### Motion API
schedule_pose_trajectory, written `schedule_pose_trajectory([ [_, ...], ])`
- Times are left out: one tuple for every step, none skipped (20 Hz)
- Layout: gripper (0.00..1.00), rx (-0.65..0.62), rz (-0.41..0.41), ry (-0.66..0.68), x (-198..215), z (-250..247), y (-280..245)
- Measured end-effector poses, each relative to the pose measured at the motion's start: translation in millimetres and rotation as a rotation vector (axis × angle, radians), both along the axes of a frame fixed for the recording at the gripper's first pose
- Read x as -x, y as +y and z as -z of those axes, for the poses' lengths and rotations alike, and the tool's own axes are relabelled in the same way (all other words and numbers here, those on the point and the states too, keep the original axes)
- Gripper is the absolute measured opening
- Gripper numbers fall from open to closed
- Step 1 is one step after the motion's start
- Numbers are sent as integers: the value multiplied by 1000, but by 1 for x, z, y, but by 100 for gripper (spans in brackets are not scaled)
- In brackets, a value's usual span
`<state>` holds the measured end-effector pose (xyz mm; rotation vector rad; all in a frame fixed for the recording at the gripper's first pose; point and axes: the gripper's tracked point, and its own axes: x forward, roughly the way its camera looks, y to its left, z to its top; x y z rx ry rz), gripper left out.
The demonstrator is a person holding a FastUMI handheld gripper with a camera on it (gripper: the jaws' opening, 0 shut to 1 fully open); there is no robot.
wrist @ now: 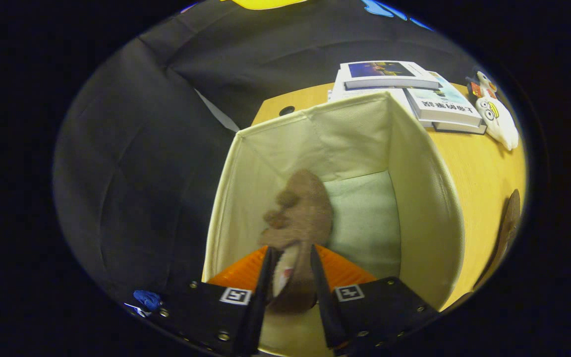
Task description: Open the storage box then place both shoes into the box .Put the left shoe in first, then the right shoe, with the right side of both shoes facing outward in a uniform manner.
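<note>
A cream fabric storage box (429, 213) stands open on the wooden table (479, 168), with its pale lining and floor showing. A brown shoe (303, 208) hangs inside the box near its left wall, toe pointing away from me and slightly blurred. My gripper (290, 254) is over the box's near edge, both fingers pressed on the shoe's heel opening. A second brown shoe (509, 223) lies on the table to the right of the box, partly cut off.
Beyond the box, a stack of books (404, 87) lies at the back of the table, with a white stuffed toy (497, 119) to its right. A small round hole (287, 110) is in the tabletop near the back-left corner. The booth's black cloth hangs to the left.
</note>
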<state>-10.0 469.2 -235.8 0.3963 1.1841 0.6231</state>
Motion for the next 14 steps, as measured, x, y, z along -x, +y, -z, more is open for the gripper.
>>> schedule_pose_trajectory([
  [74,-27,1,-15,2,-6,1],
  [100,-50,-1,-25,-2,-16,0],
  [98,-63,-1,-44,-5,-24,-3],
  [98,-73,-2,-67,-7,-33,-10],
  [98,-80,-3,-87,-9,-40,-15],
  [98,-83,-7,-103,-10,-48,-23],
  [98,-88,-9,-121,-11,-56,-30],
  [98,-94,-6,-142,-13,-63,-38],
  [98,-98,-6,-165,-16,-71,-47],
  [98,-100,-5,-187,-17,-77,-56],
  [98,-96,-1,-204,-21,-80,-67],
  [98,-92,0,-218,-23,-82,-79],
  [98,-88,6,-233,-26,-85,-91],
  [97,-79,12,-249,-28,-86,-105],
])
